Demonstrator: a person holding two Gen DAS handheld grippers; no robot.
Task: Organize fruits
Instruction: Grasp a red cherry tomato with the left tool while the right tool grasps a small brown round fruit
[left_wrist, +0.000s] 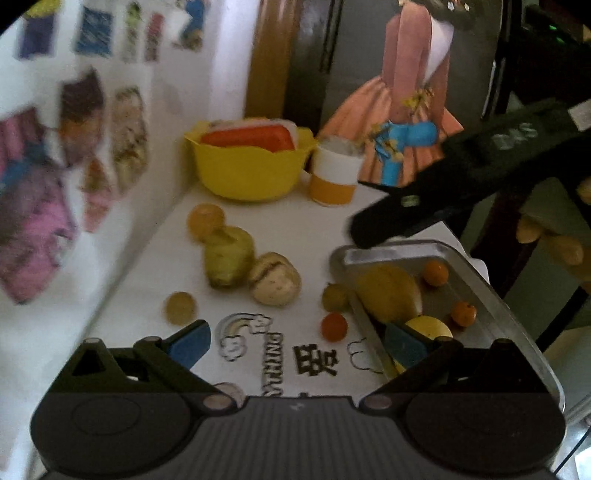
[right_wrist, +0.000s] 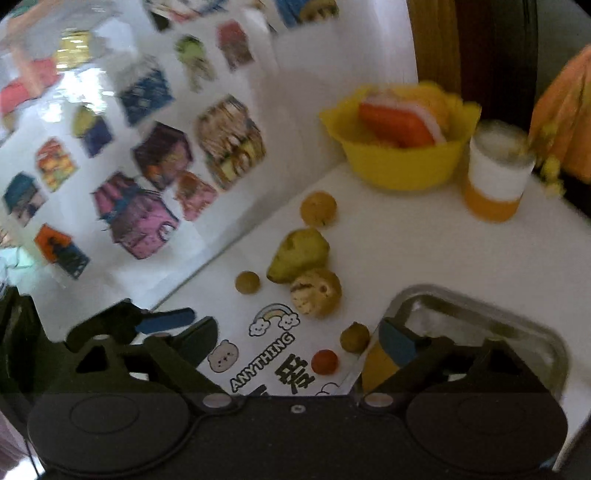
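Metal tray (left_wrist: 517, 317), 3 o'clock: mango (left_wrist: 388, 291), lemon (left_wrist: 428, 326), two small oranges (left_wrist: 436, 272). Yellow bowl (left_wrist: 247, 173), 12 o'clock: orange-lidded box (left_wrist: 247, 138). Both grippers (left_wrist: 295, 343) (right_wrist: 291, 343) spread, empty.

1 metal tray (left_wrist: 513, 310), 1 yellow bowl (left_wrist: 247, 173), 1 cup (left_wrist: 334, 177), 6 fruits on table (left_wrist: 388, 218).

Metal tray (left_wrist: 491, 291) — near corner hidden behind the left gripper's (left_wrist: 295, 347) right finger; in the right wrist view most of its inside lies behind the right gripper's (right_wrist: 295, 343) finger.
Yellow fruit (left_wrist: 428, 326) in tray — lower part covered by that finger.
Stickers on table (left_wrist: 273, 363) — lettering cut off by the gripper body.
Pictures on wall (left_wrist: 44, 206) — blurred, subjects unreadable.
Yellow bowl (right_wrist: 400, 162) — contents smeared, cannot be identified.
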